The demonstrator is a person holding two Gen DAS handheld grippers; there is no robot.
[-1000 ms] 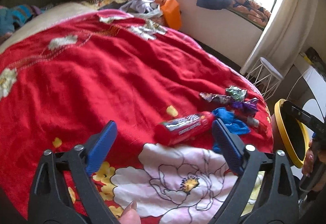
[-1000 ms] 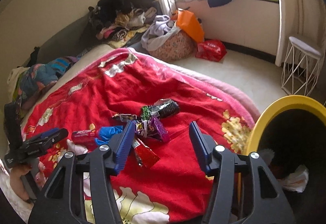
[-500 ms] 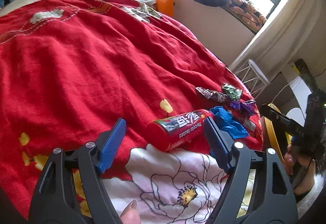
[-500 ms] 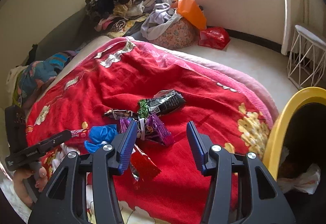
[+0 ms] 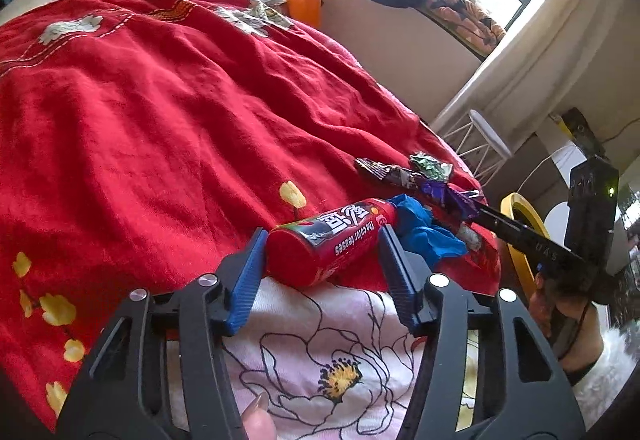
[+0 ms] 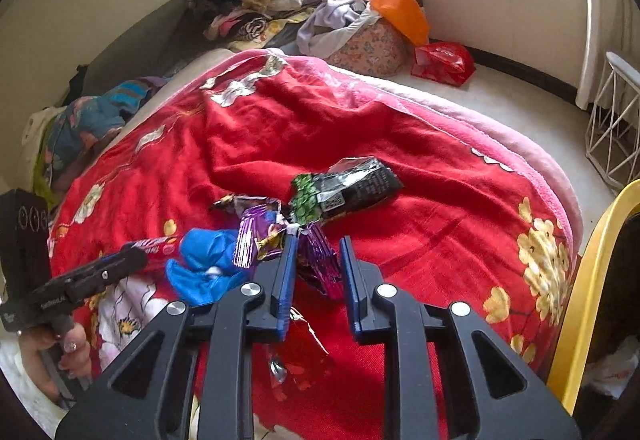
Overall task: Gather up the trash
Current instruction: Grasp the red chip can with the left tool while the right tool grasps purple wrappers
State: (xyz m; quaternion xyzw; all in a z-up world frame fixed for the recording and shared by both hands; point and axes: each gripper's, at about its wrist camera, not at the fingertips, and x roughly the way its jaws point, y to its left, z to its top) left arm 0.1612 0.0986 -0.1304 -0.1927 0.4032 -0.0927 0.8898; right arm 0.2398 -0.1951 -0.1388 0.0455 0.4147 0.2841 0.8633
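Here, in the left wrist view, a red fleece blanket (image 5: 180, 112) with white and yellow flower prints covers the bed, under a bright window with a curtain and a white wire stool (image 5: 480, 144) beside it. The left gripper (image 5: 320, 264) is spread, its blue ribbed pads flanking a glossy red cylindrical snack tube (image 5: 332, 240) that lies on its side near the blanket's near edge; half a second ago the pads stood wider apart and further back from it. Just beyond the tube sit a crumpled blue wrapper (image 5: 420, 228) and foil wrappers toward the right edge.

In the right wrist view, heaped clothes (image 6: 256, 4) and an orange bag (image 6: 400, 12) fill the far corner, and a yellow-rimmed bin (image 6: 588, 292) stands at the right. The right gripper (image 6: 318, 276) has narrowed since earlier; a crinkled purple foil wrapper (image 6: 320, 260) lies between its pads, though I cannot tell whether they press it. A black-and-green foil packet (image 6: 352, 188) rests mid-blanket.
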